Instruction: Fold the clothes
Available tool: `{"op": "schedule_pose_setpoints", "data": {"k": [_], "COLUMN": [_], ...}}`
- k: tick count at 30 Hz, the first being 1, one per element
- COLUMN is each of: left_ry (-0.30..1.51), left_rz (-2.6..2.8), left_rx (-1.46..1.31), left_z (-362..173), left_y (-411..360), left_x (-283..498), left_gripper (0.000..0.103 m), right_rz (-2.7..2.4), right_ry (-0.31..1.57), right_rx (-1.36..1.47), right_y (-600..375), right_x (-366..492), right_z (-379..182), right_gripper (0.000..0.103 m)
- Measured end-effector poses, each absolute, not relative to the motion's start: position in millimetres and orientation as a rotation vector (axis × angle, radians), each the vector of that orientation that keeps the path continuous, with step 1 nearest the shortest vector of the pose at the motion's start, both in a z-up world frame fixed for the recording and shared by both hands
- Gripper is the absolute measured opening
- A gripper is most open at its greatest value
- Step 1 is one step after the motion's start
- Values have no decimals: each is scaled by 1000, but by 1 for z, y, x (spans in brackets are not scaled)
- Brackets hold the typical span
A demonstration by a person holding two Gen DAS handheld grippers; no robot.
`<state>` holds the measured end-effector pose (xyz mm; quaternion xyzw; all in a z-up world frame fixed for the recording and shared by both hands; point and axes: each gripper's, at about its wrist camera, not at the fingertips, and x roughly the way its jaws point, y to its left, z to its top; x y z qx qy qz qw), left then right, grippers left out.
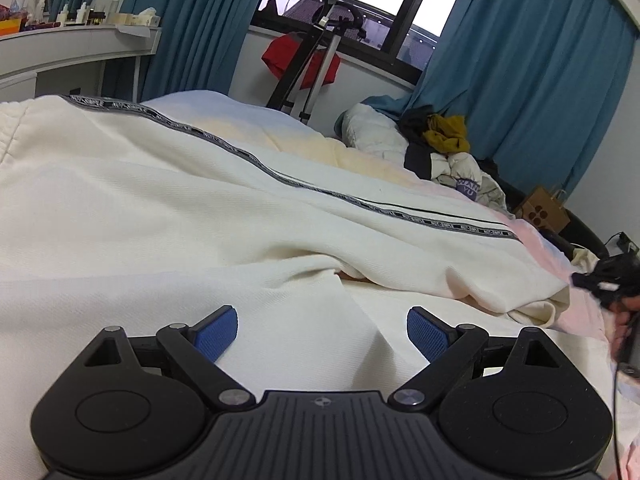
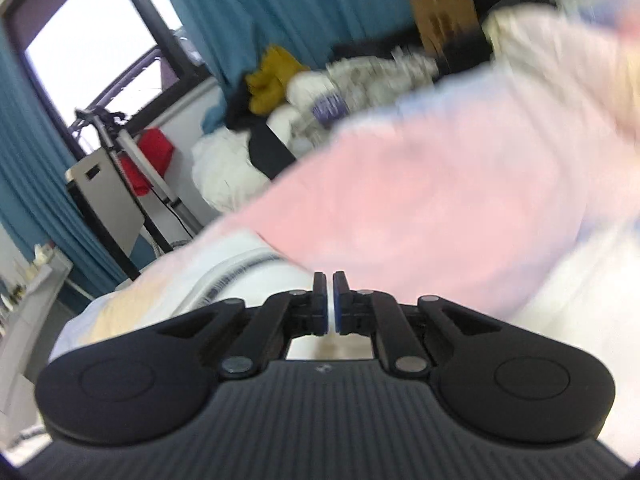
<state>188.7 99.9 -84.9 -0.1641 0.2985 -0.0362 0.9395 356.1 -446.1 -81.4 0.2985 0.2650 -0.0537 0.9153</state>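
A cream garment (image 1: 168, 200) with a grey lettered stripe (image 1: 320, 190) lies spread over the bed, and one end is bunched into folds at the right (image 1: 532, 300). My left gripper (image 1: 322, 332) hovers low over the garment's near part. It is wide open, blue pads (image 1: 216, 332) apart, with nothing between them. The right wrist view is blurred. There my right gripper (image 2: 330, 304) shows a thin slit between its pads and holds nothing. Beyond it are the garment's striped edge (image 2: 236, 276) and the pink bedsheet (image 2: 400, 200).
A pile of clothes (image 1: 444, 148) lies at the bed's far corner by the blue curtains (image 1: 520, 80). A stand with a red cloth (image 1: 304, 60) is under the window. A white dresser (image 1: 76, 44) stands at the left. A hand with a dark device (image 1: 616, 280) shows at the right edge.
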Motion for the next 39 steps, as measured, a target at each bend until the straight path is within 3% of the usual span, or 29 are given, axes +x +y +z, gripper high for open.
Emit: {"op": "schedule_pose_setpoints", "data": {"k": [2, 3, 4, 9, 10, 11, 13, 14, 17, 21, 29, 33, 36, 38, 39], "left_ry": [604, 592, 579, 564, 565, 564, 559, 550, 501, 475, 439, 447, 442, 444, 446], "left_rz": [-76, -62, -52, -81, -84, -81, -75, -64, 5, 73, 104, 88, 70, 60, 55], "left_rx": [-314, -281, -250, -241, -250, -261, -283, -290, -302, -392, -446, -436, -423, -408, -400], "left_z": [-86, -86, -86, -85, -85, -85, -83, -80, -69, -61, -51, -53, -55, -57, -59], "left_y": [96, 93, 89, 87, 88, 91, 96, 100, 116, 145, 167, 159, 153, 149, 147], "left_x": [189, 189, 189, 188, 188, 188, 187, 186, 180, 175, 169, 171, 170, 171, 171], "left_gripper": [93, 93, 93, 93, 93, 93, 93, 93, 93, 93, 93, 93, 93, 93, 93], "right_rz": [-94, -82, -69, -32, -46, -59, -54, -49, 1, 192, 457, 467, 549, 600, 624], "right_ry": [541, 550, 562, 645, 635, 638, 588, 558, 429, 317, 470, 455, 449, 432, 423], "right_rx": [650, 664, 677, 625, 566, 505, 275, 153, -148, -335, -498, -429, -289, -171, -112], "right_y": [-443, -441, -439, -418, -409, -399, -362, -342, -279, -192, -83, -89, -115, -139, -151], "right_x": [366, 369, 373, 385, 384, 387, 383, 380, 366, 340, 310, 299, 286, 278, 274], "right_z": [-100, -108, -116, -123, -119, -113, -96, -87, -60, -42, -119, -115, -95, -85, -81], "right_gripper": [78, 87, 89, 88, 72, 48, 16, 15, 14, 14, 15, 20, 42, 68, 71]}}
